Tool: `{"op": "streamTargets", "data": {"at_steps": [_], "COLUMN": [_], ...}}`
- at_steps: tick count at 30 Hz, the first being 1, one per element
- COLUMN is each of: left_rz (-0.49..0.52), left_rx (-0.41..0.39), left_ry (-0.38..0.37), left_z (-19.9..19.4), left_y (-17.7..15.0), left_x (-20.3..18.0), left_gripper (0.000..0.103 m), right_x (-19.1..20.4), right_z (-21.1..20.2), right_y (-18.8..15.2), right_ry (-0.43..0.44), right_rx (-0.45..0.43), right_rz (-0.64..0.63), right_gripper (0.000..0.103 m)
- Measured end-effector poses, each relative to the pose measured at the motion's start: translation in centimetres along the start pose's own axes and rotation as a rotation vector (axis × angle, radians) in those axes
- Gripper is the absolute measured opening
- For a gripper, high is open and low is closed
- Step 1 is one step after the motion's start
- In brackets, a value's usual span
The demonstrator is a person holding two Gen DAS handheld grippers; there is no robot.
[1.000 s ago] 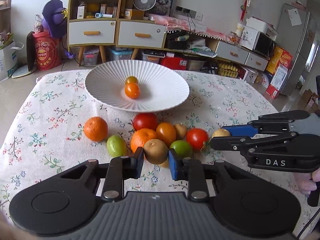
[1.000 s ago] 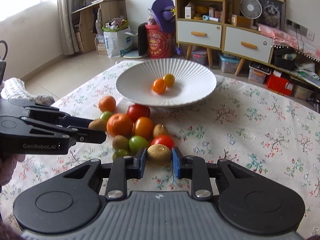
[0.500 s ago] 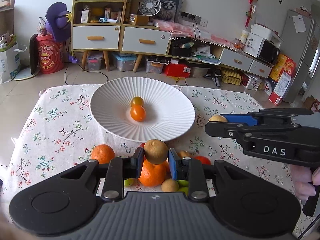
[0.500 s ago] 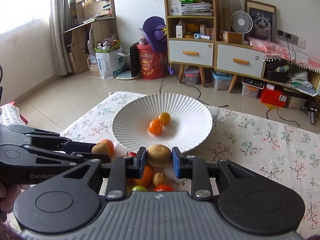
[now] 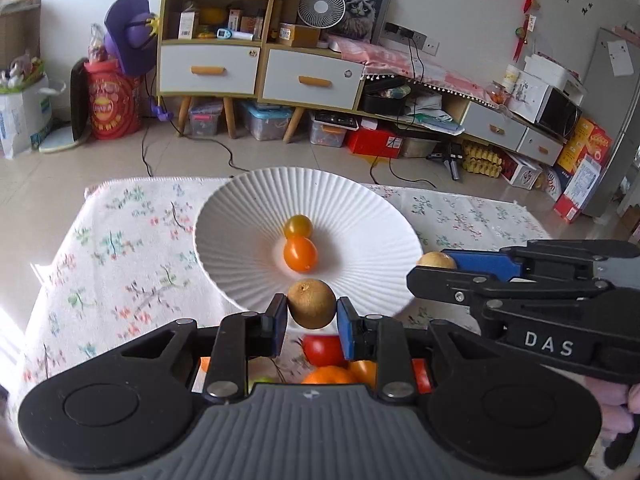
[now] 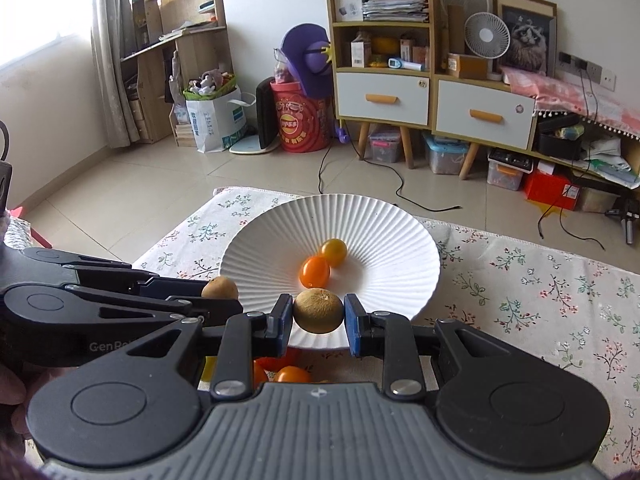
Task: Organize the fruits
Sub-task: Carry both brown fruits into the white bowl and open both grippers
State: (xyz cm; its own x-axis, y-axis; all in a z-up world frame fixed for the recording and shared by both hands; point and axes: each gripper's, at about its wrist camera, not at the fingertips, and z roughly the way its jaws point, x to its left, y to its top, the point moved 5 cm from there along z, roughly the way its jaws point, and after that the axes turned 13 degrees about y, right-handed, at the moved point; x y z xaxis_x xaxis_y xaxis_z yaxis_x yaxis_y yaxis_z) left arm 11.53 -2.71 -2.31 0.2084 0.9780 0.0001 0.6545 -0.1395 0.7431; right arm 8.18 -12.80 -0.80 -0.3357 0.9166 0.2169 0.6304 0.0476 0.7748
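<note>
plate (image 5: 360, 216): ribbed, matt white | tablecloth (image 5: 120, 248): floral cloth | kiwi (image 5: 311, 304): rough, dull brown | tomato (image 5: 300, 254): glossy

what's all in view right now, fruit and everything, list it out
plate: 1, white ribbed, on the tablecloth
small tomatoes: 2, orange and yellow-orange, touching at plate centre
kiwis: 2, brown, one in each gripper, at the plate's near edge
loose fruit: several, red, orange, green, on the cloth under the grippers, mostly hidden
tablecloth: 1, white floral, over the table
left gripper: shut on a kiwi
right gripper: shut on a kiwi
</note>
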Motion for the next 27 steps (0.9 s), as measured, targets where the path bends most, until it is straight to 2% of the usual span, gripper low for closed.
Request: {"op": "streamTargets", "data": {"at_steps": [3, 8, 15, 27], "left_rz": [0.035, 0.077, 0.066, 0.026], "left_rx": [-0.022, -0.023, 0.038, 0.014], "left_ry": [0.021, -0.002, -0.021, -0.079], "left_z": [1.0, 2.3, 4.6, 5.8], "left_y": [0.3, 0.5, 0.3, 0.3], "left_x": [0.0, -0.8, -1.5, -2.3], "left_gripper": [0.021, 0.021, 0.021, 0.022], "right_x": [-0.3, -1.2, -3.1, -4.8], "right_z": [0.7, 1.9, 3.5, 4.4], "right_y": [0.3, 0.5, 0.2, -0.2], "right_ry": [-0.010, -0.024, -0.043, -0.055], "right_rx": [0.009, 0.019, 0.031, 0.021], "right_rz": [0.008, 0.023, 0.081, 0.122], "right_gripper": [0.025, 0.025, 0.025, 0.025]}}
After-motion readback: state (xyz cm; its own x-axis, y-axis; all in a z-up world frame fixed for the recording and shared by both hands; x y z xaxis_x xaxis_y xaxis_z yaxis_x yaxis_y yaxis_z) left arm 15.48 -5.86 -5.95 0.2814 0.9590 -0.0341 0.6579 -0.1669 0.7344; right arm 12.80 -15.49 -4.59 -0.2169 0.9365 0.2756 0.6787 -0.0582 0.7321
